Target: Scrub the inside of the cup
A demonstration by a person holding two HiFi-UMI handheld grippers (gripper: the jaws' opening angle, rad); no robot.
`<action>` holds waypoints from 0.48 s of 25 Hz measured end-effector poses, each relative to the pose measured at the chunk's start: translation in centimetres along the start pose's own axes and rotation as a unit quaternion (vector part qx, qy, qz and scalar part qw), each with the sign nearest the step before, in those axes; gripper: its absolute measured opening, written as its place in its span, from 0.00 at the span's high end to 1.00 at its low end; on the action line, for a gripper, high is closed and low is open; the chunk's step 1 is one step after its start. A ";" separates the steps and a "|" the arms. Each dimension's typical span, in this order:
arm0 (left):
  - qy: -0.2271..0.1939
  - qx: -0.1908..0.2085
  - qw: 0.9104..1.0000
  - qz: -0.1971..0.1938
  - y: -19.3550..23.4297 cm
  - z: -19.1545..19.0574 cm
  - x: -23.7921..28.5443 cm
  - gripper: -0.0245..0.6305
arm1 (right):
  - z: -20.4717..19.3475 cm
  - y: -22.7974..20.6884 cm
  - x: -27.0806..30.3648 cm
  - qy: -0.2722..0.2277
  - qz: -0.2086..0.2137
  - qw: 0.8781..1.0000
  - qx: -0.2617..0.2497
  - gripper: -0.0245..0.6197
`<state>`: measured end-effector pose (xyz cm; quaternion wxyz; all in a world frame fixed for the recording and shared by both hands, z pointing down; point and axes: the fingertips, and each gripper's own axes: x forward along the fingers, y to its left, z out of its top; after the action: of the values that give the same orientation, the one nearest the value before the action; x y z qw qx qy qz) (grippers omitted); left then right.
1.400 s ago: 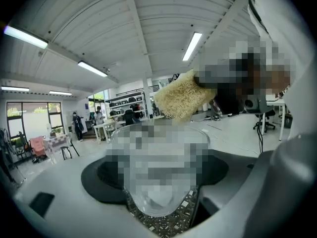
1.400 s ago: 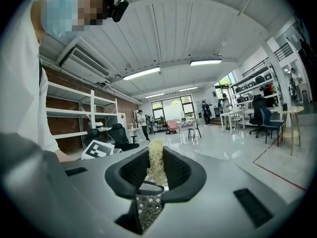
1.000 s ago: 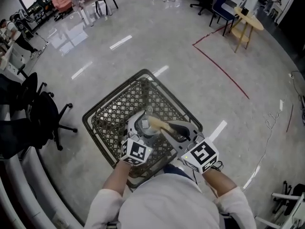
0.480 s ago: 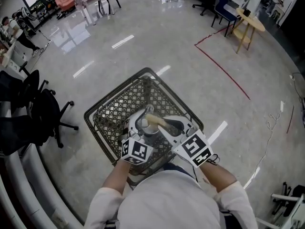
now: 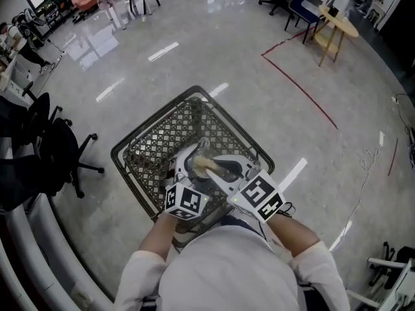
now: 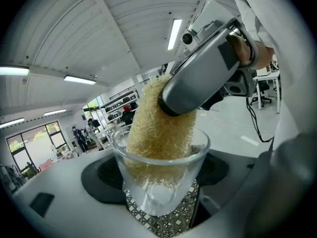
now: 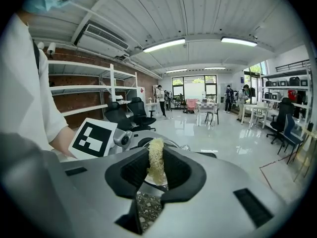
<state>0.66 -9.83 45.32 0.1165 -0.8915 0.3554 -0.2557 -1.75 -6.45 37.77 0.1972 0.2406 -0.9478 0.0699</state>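
A clear glass cup (image 6: 161,175) sits upright between the jaws of my left gripper (image 6: 158,192), which is shut on it. A tan loofah scrubber (image 6: 159,133) reaches down into the cup, its lower end near the bottom. My right gripper (image 7: 154,175) is shut on the loofah (image 7: 156,163), pinched between the black pads. In the head view the left gripper (image 5: 189,172) and the right gripper (image 5: 224,172) meet over the wire basket (image 5: 159,144), with the loofah (image 5: 205,164) pointing into the cup (image 5: 194,167).
The black wire basket stands on a shiny grey floor (image 5: 194,57). A black office chair (image 5: 55,154) is at the left, a red floor line (image 5: 301,96) and a wooden side table (image 5: 337,34) at the right. Desks and people are far behind.
Both grippers stay over the basket with the loofah in the cup. The right gripper has shifted slightly left and turned, moving the loofah inside the cup.
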 end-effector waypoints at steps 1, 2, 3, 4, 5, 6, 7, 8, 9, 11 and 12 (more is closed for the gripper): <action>0.001 -0.001 1.000 0.000 -0.1 0.0 0.0 0.38 | 0.0 -0.3 0.1 0.001 -0.003 1.000 -0.002 0.82; 0.001 -0.001 1.000 0.001 -0.2 -0.1 0.0 0.38 | 0.0 -0.7 0.1 0.002 -0.006 1.000 -0.004 0.82; 0.003 0.000 1.000 0.003 -0.3 -0.2 0.0 0.38 | -0.1 -1.1 0.1 0.004 -0.011 1.000 -0.007 0.82; 0.004 0.002 1.000 0.004 -0.3 -0.3 0.0 0.38 | -0.3 -1.5 0.0 0.007 -0.017 1.000 -0.010 0.82; 0.005 0.003 1.000 0.005 -0.4 -0.4 -0.1 0.38 | -0.5 -1.8 -0.1 0.011 -0.022 1.000 -0.013 0.82; 0.007 0.005 1.000 0.006 -0.4 -0.5 -0.1 0.38 | -0.7 -1.9 -0.3 0.014 -0.026 0.999 -0.014 0.82; 0.009 0.007 1.000 0.007 -0.3 -0.7 -0.1 0.38 | -1.0 -1.9 -0.3 0.017 -0.028 0.999 -0.013 0.82; 0.011 0.010 1.000 0.007 -0.2 -0.8 -0.2 0.38 | -1.3 -1.8 -0.4 0.020 -0.027 0.999 -0.010 0.82; 0.013 0.012 1.000 0.007 -0.1 -1.0 -0.1 0.38 | -1.6 -1.6 -0.4 0.023 -0.022 0.999 -0.004 0.82; 0.016 0.017 1.000 0.004 0.0 -1.2 0.0 0.38 | -1.9 -1.0 -0.4 0.026 -0.009 1.000 0.010 0.82; 0.016 0.018 1.000 0.002 -0.1 -1.2 0.1 0.38 | -2.0 -0.7 -0.4 0.026 -0.002 1.000 0.015 0.82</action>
<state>0.18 -9.84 46.41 0.1274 -0.8843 0.3543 -0.2761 -0.46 -6.40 39.46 0.2185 0.2437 -0.9406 0.0905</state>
